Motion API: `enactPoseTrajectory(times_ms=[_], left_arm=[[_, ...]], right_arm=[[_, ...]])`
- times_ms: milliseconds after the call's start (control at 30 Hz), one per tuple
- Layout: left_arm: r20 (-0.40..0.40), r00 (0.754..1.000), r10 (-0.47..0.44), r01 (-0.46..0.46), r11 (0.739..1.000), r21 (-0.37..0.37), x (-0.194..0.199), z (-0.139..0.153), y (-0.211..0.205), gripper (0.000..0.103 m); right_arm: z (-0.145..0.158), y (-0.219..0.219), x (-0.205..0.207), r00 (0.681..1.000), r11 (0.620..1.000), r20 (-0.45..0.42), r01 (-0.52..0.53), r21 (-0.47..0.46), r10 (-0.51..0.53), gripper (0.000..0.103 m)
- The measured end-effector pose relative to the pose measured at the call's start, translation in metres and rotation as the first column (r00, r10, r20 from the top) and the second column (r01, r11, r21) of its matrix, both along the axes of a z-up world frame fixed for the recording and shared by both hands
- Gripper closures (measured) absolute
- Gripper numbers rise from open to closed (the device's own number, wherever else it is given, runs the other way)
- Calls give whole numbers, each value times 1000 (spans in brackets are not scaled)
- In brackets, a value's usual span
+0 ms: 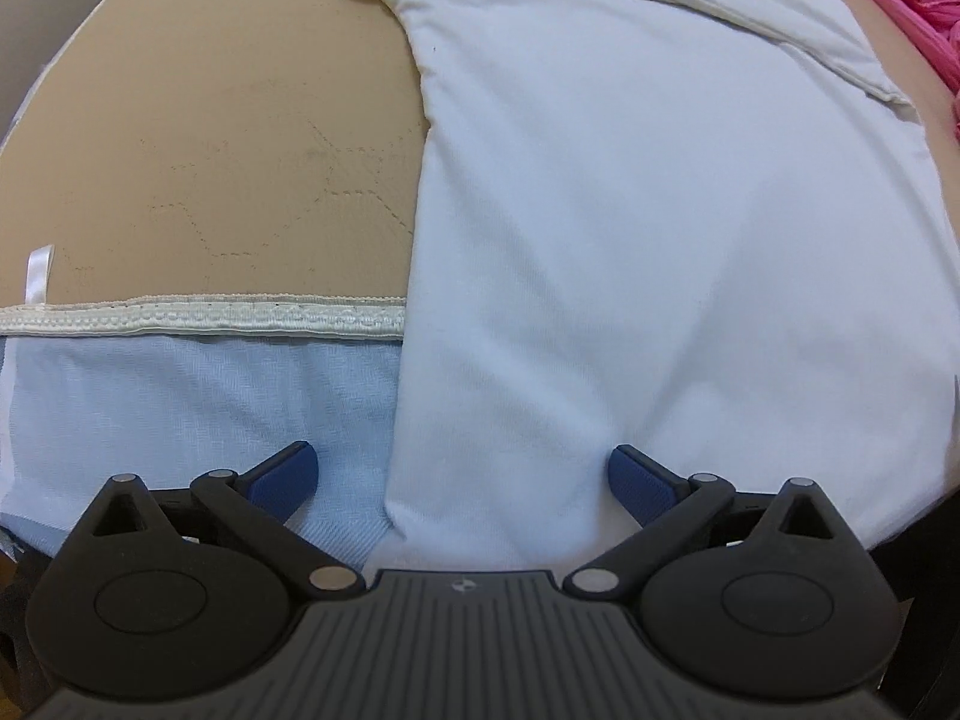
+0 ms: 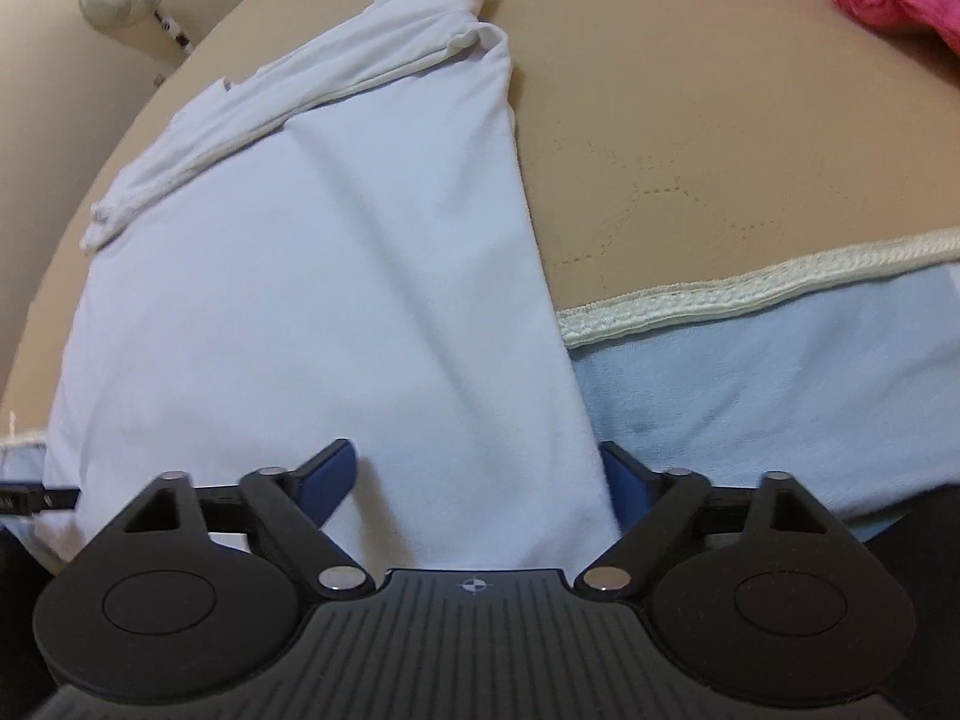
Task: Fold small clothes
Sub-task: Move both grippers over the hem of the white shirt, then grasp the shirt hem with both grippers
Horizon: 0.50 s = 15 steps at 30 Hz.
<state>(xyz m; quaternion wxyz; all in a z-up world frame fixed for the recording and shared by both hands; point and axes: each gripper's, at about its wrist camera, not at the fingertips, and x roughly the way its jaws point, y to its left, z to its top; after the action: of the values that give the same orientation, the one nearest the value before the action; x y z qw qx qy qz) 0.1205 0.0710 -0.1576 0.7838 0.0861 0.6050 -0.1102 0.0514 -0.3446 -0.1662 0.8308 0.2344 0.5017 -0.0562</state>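
Left wrist view: left gripper (image 1: pixel 462 480) stood wide, nothing clamped, over the near end of the white garment (image 1: pixel 660 240). The garment's long axis ran away from the claw across the tan table (image 1: pixel 210 120); its left edge lay between the pads.

Right wrist view: right gripper (image 2: pixel 480 474) also wide, empty, over the same near end, the garment's right edge just inside the right pad. Both hands looked equally near. No legible writing or brand in either view.
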Motion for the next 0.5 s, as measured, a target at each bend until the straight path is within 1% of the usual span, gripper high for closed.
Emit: enactPoseTrajectory(times_ms=[33,67,133,200,233,300,333,367,400,433,467,500], left_arm=[[-4,1000,5,-5,1000,15,1,-1,-2,0],[-5,1000,7,-6,1000,30,1,-1,-5,0],[-12,1000,14,-13,999,47,6,-3,-12,0],[-8,1000,24,-23,999,44,3,-1,-14,0],[1,1000,25,-25,999,42,0,-1,-13,0],[22,999,40,-40,999,32,-7,0,-13,0],[24,999,29,-29,999,25,-10,-1,-14,1],[29,999,23,-23,1000,11,-15,1,-12,10],[36,999,28,-28,1000,-7,-19,5,-10,28],[31,999,37,-36,999,-31,-20,9,-7,40],[7,998,63,-62,996,-65,-19,12,-2,65],[-8,993,115,-115,990,-81,-17,17,4,86]], right_arm=[[-2,0,0,1000,1000,7,9,19,-9,2],[-3,0,0,1000,999,12,17,28,-17,1],[-5,5,1,999,999,18,43,-7,-42,1],[-6,12,1,997,996,26,76,-43,-75,1],[-6,15,1,997,995,24,74,-63,-72,1],[-5,22,1,999,993,11,44,-110,-43,13],[-1,25,0,999,989,1,33,-142,-33,37],[5,26,-3,1000,987,3,14,-158,-14,70],[12,24,-7,1000,991,14,-10,-131,12,86],[16,21,-10,999,996,19,-27,-83,29,93],[19,17,-12,999,999,25,-33,-29,34,93],[21,14,-14,999,999,33,-31,-13,32,93]])
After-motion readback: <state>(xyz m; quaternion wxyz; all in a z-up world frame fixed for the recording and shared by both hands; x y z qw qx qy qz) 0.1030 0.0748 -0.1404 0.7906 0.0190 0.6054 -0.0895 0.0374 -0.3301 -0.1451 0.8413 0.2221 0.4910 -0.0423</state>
